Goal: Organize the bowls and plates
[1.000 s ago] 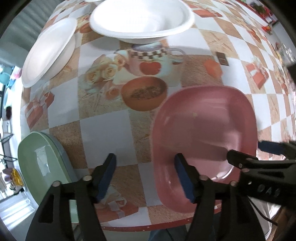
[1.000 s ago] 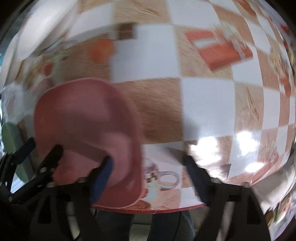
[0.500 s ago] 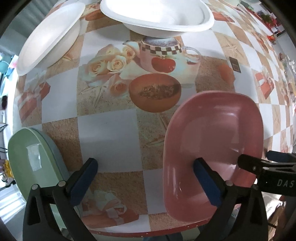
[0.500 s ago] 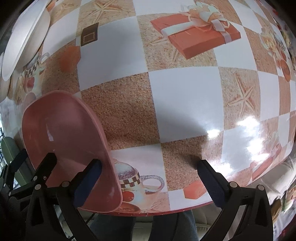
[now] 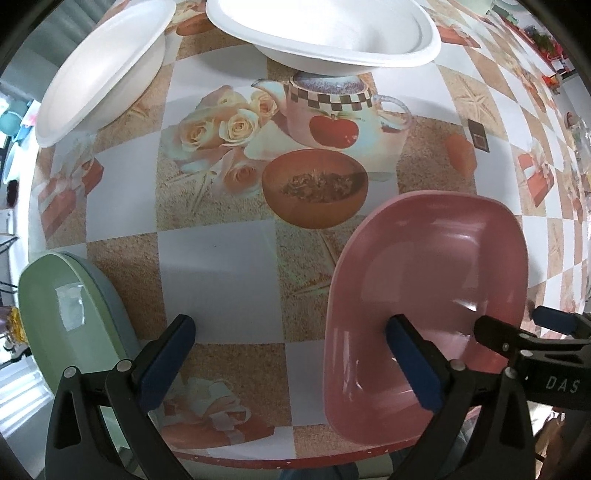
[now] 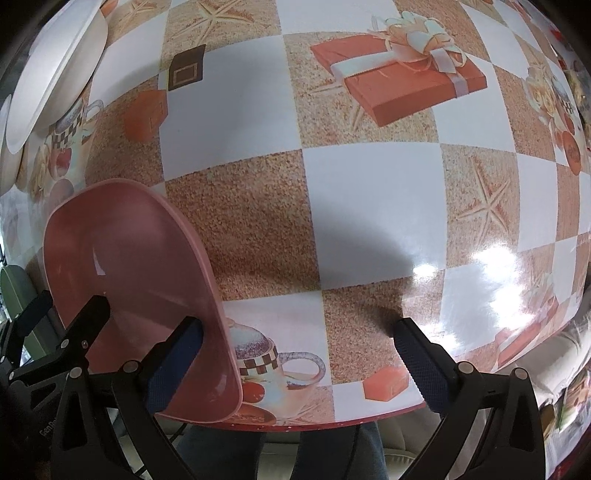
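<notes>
Pink plate (image 5: 424,280) sits at the table (image 5: 218,273) edge, looks light, stiff, glossy, likely slippery; pinch its rim. Both grippers, left (image 5: 291,363) and right (image 6: 295,363), gape, holding nothing. Green plate (image 5: 62,317) off left of pink, white bowls (image 5: 325,29) beyond.

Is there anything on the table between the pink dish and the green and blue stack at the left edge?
Nothing visible. In the left wrist view, between the pink dish and the green dish lies only printed tablecloth. The two white bowls sit farther back, off that path. The open left gripper hangs over that stretch.
</notes>
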Tool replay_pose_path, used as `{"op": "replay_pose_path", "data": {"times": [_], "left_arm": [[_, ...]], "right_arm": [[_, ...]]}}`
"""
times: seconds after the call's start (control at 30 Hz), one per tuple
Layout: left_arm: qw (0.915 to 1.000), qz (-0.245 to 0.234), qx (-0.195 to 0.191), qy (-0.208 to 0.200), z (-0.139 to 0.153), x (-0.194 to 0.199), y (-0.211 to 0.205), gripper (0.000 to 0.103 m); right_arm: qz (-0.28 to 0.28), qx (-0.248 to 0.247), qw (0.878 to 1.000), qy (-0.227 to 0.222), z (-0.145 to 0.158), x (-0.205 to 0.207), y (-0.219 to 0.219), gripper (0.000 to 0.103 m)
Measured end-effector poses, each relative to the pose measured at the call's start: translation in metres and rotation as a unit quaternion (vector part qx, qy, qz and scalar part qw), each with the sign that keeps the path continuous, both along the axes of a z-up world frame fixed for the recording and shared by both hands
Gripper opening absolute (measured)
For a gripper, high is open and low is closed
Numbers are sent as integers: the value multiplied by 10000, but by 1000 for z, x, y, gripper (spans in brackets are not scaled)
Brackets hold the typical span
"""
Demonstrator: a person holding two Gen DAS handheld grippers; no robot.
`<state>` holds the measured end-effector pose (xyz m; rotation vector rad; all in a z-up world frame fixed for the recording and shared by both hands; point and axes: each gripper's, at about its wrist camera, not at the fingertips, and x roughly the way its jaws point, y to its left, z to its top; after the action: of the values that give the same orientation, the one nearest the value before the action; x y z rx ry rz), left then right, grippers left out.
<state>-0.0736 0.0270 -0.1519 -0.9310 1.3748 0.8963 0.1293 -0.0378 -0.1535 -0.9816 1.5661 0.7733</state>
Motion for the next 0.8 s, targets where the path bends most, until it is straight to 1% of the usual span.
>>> {"op": "replay_pose_path", "data": {"times": [0.07, 0.13, 0.3, 0.33, 0.37, 0.43, 0.47, 0.53, 0.57, 0.6, 0.63, 0.67, 0.7, 0.73, 0.77, 0.8], "left_arm": [[10000, -66, 30, 29, 2, 2, -1, 101], [9998, -192, 64, 38, 6, 13, 2, 97], [9989, -473, 68, -7, 15, 33, -5, 88], [9988, -485, 55, -37, 17, 35, -4, 83], [9987, -495, 33, -88, 20, 38, -6, 81], [9983, -560, 54, -152, 23, 43, -9, 74], [9979, -622, 82, -178, 25, 46, -11, 71], [9968, -760, 128, -230, 28, 52, -15, 60], [9961, -826, 136, -269, 30, 55, -16, 58], [9955, -894, 139, -294, 32, 59, -18, 52], [9951, -929, 134, -318, 34, 62, -20, 44], [9946, -983, 138, -317, 36, 66, -21, 44], [9946, -981, 138, -309, 36, 66, -22, 44], [9949, -946, 126, -330, 37, 67, -21, 41], [9954, -887, 129, -347, 39, 66, -20, 38], [9957, -844, 110, -363, 39, 65, -19, 33]], "right_arm": [[11, 44, 10000, 6, 2, -3, 1, 100], [116, 108, 9999, 11, 6, -8, 3, 92], [386, 193, 9991, -48, 12, -19, 8, 78], [441, 221, 9988, -56, 13, -22, 9, 73], [507, 247, 9984, -64, 15, -25, 11, 71], [622, 299, 9976, -62, 17, -32, 13, 58], [675, 316, 9972, -61, 18, -37, 16, 54], [766, 354, 9964, -44, 21, -42, 15, 45], [800, 364, 9961, -34, 21, -45, 17, 43], [806, 367, 9961, -13, 21, -48, 18, 39], [806, 372, 9961, 9, 21, -50, 19, 34], [785, 382, 9962, 70, 21, -52, 21, 30], [764, 353, 9964, 48, 21, -55, 22, 27], [713, 343, 9968, 56, 20, -56, 23, 27], [657, 341, 9972, 86, 20, -55, 23, 27], [601, 340, 9975, 121, 20, -54, 24, 27]]}}
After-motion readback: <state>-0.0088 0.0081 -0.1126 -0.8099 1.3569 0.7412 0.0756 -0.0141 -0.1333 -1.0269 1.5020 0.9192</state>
